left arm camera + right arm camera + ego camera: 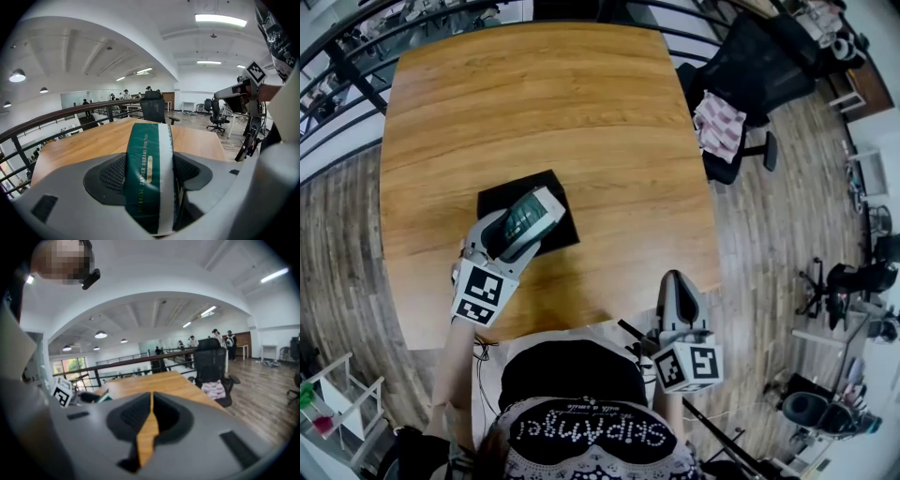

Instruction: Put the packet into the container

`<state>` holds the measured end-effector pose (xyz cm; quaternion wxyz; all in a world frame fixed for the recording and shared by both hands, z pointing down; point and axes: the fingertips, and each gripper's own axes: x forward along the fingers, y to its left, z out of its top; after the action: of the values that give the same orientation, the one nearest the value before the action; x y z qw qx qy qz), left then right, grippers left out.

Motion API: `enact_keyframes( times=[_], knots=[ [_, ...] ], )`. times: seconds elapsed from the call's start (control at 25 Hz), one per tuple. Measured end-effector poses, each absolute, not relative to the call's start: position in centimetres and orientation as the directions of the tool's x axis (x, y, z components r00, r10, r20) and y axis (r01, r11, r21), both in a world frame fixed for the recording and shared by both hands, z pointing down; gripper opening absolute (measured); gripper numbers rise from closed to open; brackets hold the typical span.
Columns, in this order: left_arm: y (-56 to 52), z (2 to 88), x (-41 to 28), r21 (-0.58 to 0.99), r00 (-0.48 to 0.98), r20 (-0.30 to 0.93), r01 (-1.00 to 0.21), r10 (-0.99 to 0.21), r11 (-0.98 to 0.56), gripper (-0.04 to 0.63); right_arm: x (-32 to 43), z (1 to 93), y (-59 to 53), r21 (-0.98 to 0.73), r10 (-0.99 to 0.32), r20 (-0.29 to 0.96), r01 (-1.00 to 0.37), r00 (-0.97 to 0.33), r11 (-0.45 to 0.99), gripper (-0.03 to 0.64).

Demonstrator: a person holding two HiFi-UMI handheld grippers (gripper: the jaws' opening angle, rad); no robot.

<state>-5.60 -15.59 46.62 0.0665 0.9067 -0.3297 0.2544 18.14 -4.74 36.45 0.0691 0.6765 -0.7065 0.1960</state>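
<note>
Wooden planks floor this open loft, with a dark railing (337, 58) curving round the far left side of a broad wooden worktop (534, 103). Toward the near left of that worktop lies a flat black square container (499, 200). The left gripper (544, 206) reaches in over it from the near side, its marker cube (480, 293) hanging past the worktop's near edge. Its fingers (110, 173) pinch a green packet (149, 178) with a white stripe down one side and gold lettering along its length. The packet stands on edge between the pads and pokes out beyond the fingertips. From above it sits over the container's middle, though I cannot tell whether it touches the black surface.

Further right, well apart from the container, the right gripper (674, 278) hovers at the worktop's near right edge. Its fingers (140, 418) are pressed together with nothing between them, and only a sliver of wood shows through the seam. On the floor beyond the worktop's far right corner stands a black office chair (750, 66) with a pink checked cloth (719, 125) on its seat.
</note>
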Motion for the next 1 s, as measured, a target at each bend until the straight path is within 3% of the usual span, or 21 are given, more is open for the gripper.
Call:
enact_keyframes(
  times=[1.0],
  knots=[
    [-14.3,50.8,-4.1,-0.123,0.643,0.625,-0.478,-0.442,-0.87,0.341,18.6,36.9,-4.9,-0.198,-0.924,0.374,-0.98,-0.078,0.002,0.04]
  ],
)
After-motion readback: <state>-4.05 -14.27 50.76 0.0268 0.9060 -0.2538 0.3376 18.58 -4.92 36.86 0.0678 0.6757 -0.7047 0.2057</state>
